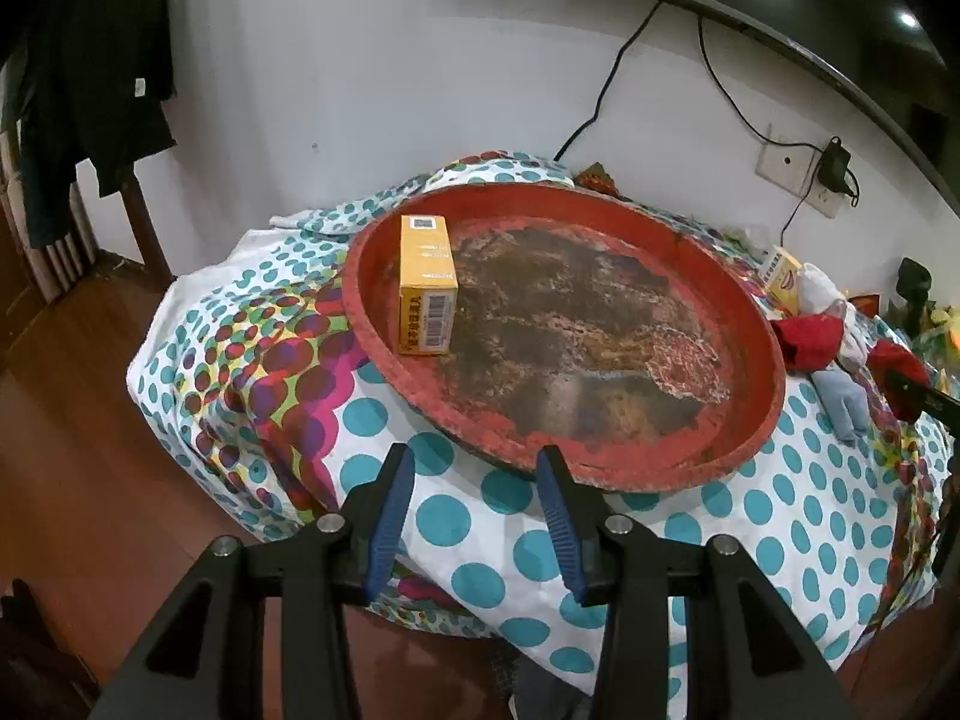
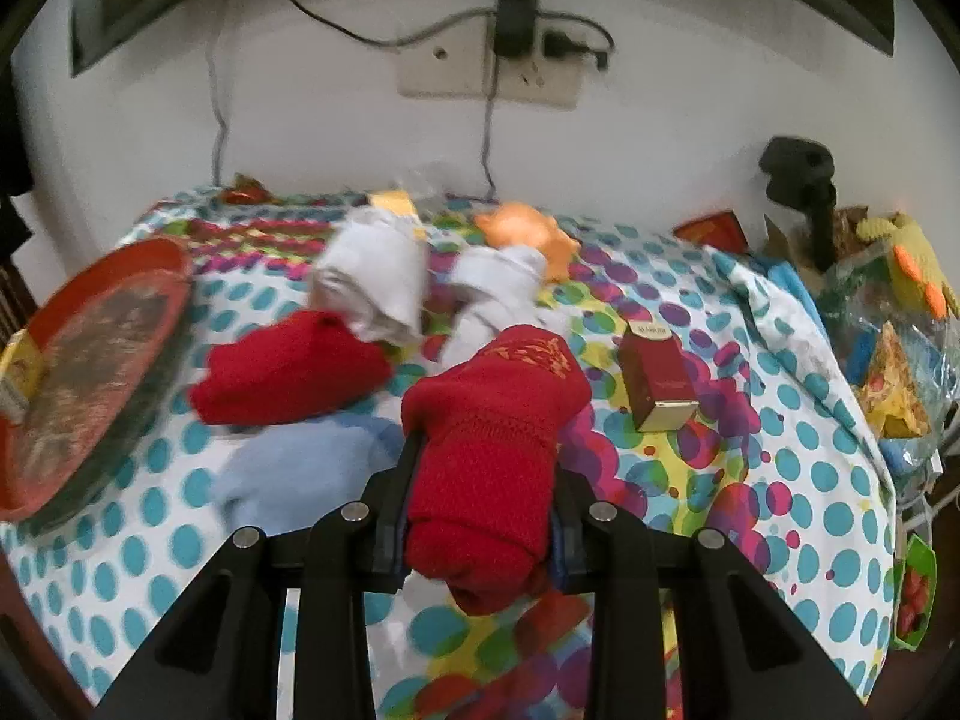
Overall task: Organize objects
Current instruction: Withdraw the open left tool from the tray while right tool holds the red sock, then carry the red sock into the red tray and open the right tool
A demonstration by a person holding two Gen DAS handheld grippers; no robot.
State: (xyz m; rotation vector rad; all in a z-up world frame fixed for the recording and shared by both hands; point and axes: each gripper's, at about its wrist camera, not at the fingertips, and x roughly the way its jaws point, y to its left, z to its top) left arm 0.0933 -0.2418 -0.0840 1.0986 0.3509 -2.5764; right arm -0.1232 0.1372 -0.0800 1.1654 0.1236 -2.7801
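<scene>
A worn red round tray (image 1: 762, 324) lies on the dotted cloth, with a yellow box (image 1: 426, 285) standing in its left part. My left gripper (image 1: 475, 468) hovers at the tray's near rim, open, nothing between its blue pads. My right gripper (image 2: 486, 450) is shut on a rolled red sock (image 2: 492, 420), held above the cloth. A second red sock (image 2: 288, 375), a light blue sock (image 2: 300, 480) and two white socks (image 2: 375, 285) lie beyond it. The tray (image 2: 36, 480) shows at the left edge of the right wrist view.
A dark red box (image 2: 657, 384) stands right of the held sock. An orange toy (image 2: 528, 231) lies at the back, and snack packets (image 2: 894, 384) and a black stand (image 2: 804, 192) crowd the right side. Cables and a wall socket (image 2: 510, 72) sit behind. The table's left edge drops to wooden floor (image 1: 72, 420).
</scene>
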